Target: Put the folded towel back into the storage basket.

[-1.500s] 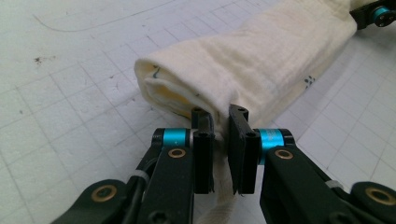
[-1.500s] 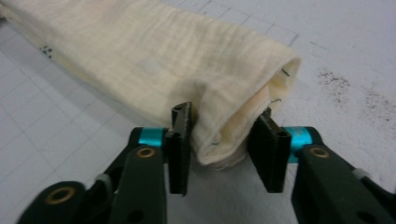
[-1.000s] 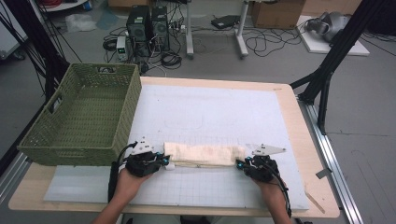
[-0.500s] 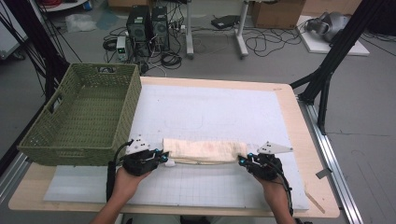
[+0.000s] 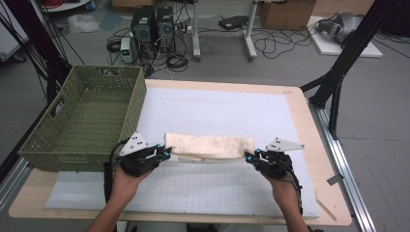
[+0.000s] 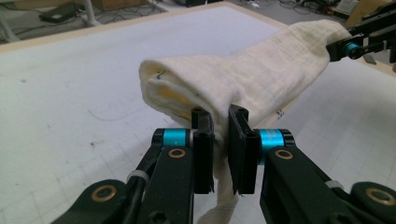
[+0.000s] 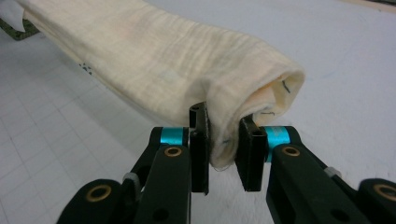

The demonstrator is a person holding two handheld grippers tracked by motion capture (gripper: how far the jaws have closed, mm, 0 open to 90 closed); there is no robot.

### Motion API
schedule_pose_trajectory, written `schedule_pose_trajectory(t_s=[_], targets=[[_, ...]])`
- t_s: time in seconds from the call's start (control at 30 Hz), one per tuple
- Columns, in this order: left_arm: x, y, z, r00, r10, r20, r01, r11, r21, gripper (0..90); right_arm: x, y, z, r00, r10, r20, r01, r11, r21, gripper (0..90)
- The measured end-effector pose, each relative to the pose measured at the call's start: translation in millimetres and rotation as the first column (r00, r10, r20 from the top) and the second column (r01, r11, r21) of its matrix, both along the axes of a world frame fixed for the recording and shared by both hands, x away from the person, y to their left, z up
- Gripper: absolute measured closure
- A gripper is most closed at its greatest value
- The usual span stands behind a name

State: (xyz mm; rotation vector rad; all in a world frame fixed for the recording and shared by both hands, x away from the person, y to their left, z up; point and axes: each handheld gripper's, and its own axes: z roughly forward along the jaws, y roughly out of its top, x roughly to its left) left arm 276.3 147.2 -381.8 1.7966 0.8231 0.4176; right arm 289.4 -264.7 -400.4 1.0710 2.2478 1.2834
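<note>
Cloth: a cream folded cloth [image 5: 209,146], doubled into a long roll-like bundle, stretched between the two hand-held grippers and sagging slightly in the middle; it is over the near half of the mat, just right of the basket's near corner.
Cloth ends: in the left gripper view the cloth [image 6: 243,79] shows a rounded folded end with layers inside; in the right gripper view the cloth [image 7: 177,60] ends in an open loop of fold.
Left hand-held gripper: [image 5: 164,154] pinching the cloth's left end; in its own view [image 6: 220,140] the jaws stand nearly together with fabric squeezed between them and a tail hanging below.
Right hand-held gripper: [image 5: 250,155] pinching the cloth's right end; in its own view [image 7: 223,144] the jaws clamp the bunched lower edge of the fold.
Hands: the left hand [image 5: 123,181] is just in front of the basket; the right hand [image 5: 285,186] is well to the right of the basket, across the cloth.
Basket: a green woven basket [image 5: 53,142] at the counter's left edge, touching the mat's left side.
Mat: a white gridded mat [image 5: 217,108] over most of the counter [image 5: 300,104], right of the basket.
</note>
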Motion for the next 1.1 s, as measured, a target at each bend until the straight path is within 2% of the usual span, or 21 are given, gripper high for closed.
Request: schedule_pose_trajectory(t_s=[0.23, 0.5, 0.87, 1.1], targets=[[-2.6, 22.7, 25.5, 0.9978, 0.034, 0.056, -0.033, 0.9991, -0.029, 80.8, 19.9, 17.6, 30.3, 0.9978, 0.029, 0.059, -0.029, 1.000, -0.002, 77.9], [-6.9, 51.4, 48.8, 0.9896, 0.087, 0.114, -0.082, 0.9954, -0.050, 80.9, 43.4, 51.4, 61.5, 0.9902, 0.060, 0.126, -0.057, 0.998, -0.027, 78.3], [-11.2, 93.1, 59.3, 0.9776, 0.155, 0.142, -0.148, 0.9871, -0.061, 80.8, 73.1, 100.2, 85.1, 0.9810, 0.121, 0.152, -0.117, 0.992, -0.038, 78.3], [-16.7, 116.8, 65.0, 0.9657, 0.205, 0.160, -0.195, 0.9780, -0.074, 80.9, 93.0, 134.5, 96.9, 0.9752, 0.151, 0.162, -0.145, 0.988, -0.050, 78.3]])
